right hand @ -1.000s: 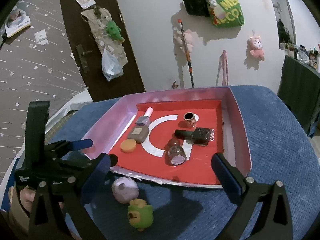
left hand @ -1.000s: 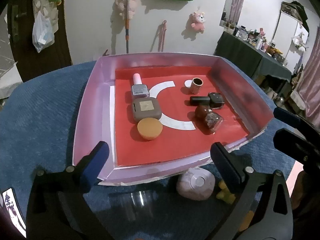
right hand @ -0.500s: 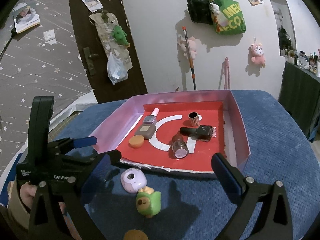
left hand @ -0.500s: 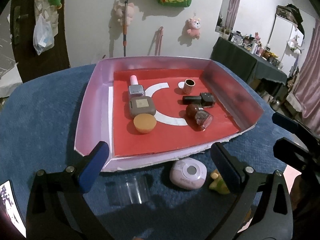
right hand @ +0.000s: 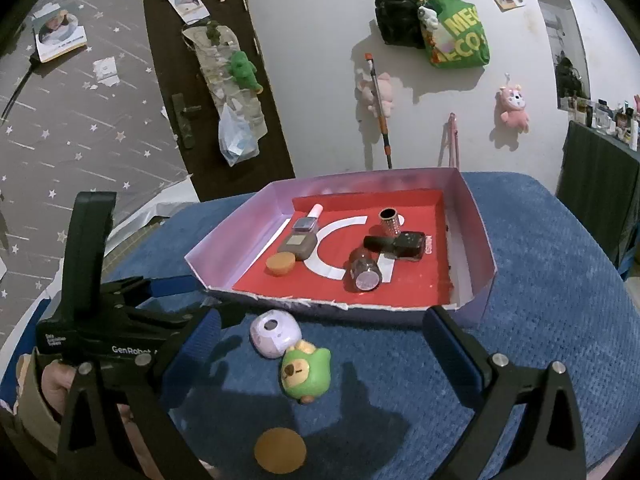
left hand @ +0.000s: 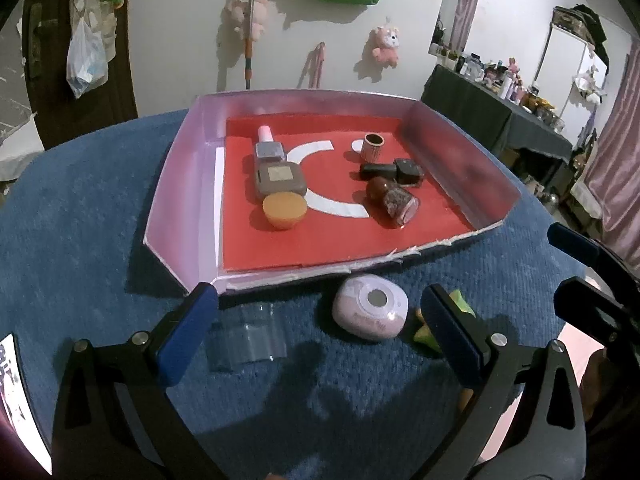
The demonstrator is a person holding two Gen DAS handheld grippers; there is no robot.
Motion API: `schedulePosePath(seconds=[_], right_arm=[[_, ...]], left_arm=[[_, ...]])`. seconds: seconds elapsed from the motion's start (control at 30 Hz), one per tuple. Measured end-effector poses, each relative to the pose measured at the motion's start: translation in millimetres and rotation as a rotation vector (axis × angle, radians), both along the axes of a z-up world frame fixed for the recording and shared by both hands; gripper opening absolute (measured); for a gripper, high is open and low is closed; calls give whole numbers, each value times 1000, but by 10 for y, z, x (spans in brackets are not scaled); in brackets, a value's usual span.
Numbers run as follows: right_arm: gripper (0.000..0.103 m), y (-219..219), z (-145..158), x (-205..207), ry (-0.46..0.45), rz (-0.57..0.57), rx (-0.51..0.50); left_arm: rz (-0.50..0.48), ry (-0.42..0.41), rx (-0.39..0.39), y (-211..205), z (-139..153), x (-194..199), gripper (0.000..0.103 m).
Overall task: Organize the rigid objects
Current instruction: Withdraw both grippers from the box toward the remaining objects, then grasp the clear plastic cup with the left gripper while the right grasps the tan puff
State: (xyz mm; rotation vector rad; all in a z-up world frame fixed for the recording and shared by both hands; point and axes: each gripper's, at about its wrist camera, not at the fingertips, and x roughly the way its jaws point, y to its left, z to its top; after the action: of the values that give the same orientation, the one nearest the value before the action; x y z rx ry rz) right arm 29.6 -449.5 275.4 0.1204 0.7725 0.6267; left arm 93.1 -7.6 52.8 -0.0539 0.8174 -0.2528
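Note:
A pink box lid with a red floor (left hand: 184, 184) (right hand: 476, 264) holds several small items: a pink-capped bottle (left hand: 269, 146), a brown case (left hand: 280, 179), an orange puck (left hand: 285, 210) (right hand: 281, 263), a dark jar on its side (left hand: 394, 200) (right hand: 363, 270), a black bottle (left hand: 394, 171) and a small cylinder (left hand: 373, 147). On the blue cloth in front lie a lilac compact (left hand: 370, 312) (right hand: 275, 333), a green toy (right hand: 306, 373) (left hand: 460, 308), a clear plastic piece (left hand: 248, 338) and an orange disc (right hand: 281, 450). My left gripper (left hand: 316, 340) and right gripper (right hand: 324, 356) are both open and empty.
The round table is covered in blue cloth (left hand: 72, 220) with its edge close on all sides. A dark door (right hand: 208, 80) and a white wall with hanging toys stand behind. A cluttered dark table (left hand: 500, 104) is at the right. A hand (right hand: 56, 384) holds the left gripper.
Both grippers have drawn back from the box lid and risen. The compact, the green toy, the clear piece and the orange disc now show fully in front of them.

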Motion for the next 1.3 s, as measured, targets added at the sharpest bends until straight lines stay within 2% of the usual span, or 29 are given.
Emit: schedulePosePath(seconds=[0.3,0.6,0.67,0.8,0.87,0.93,1.03,1.17,1.3], right_arm=[[103,14,-114,-143,18,-4,-18],[101,89,-214,-409,-52,-14,-85],[95,127,-257,-456,-54,-8,-100],[90,168,-365,-557,-45,16,-102],[79,186,-411,-618,-48,23,-105],[74,209,-461,-676,-42,35,-101],[72,241,-518,-751,-46,41,-94],[60,246,-588,-805,-51,44,-78],[56,270,-636,-833,-53,47,-71]], left_arm=[[-16,57,-35,69,-138,-87,103],[41,62,20,150,-260,-126,102],[51,66,12,187,-288,-126,102],[72,83,-11,272,-361,-121,102],[71,97,-25,304,-406,-121,102],[70,103,-34,318,-423,-119,100],[74,96,-34,327,-426,-124,96],[75,90,-18,302,-436,-110,91],[78,78,-14,278,-435,-114,85]])
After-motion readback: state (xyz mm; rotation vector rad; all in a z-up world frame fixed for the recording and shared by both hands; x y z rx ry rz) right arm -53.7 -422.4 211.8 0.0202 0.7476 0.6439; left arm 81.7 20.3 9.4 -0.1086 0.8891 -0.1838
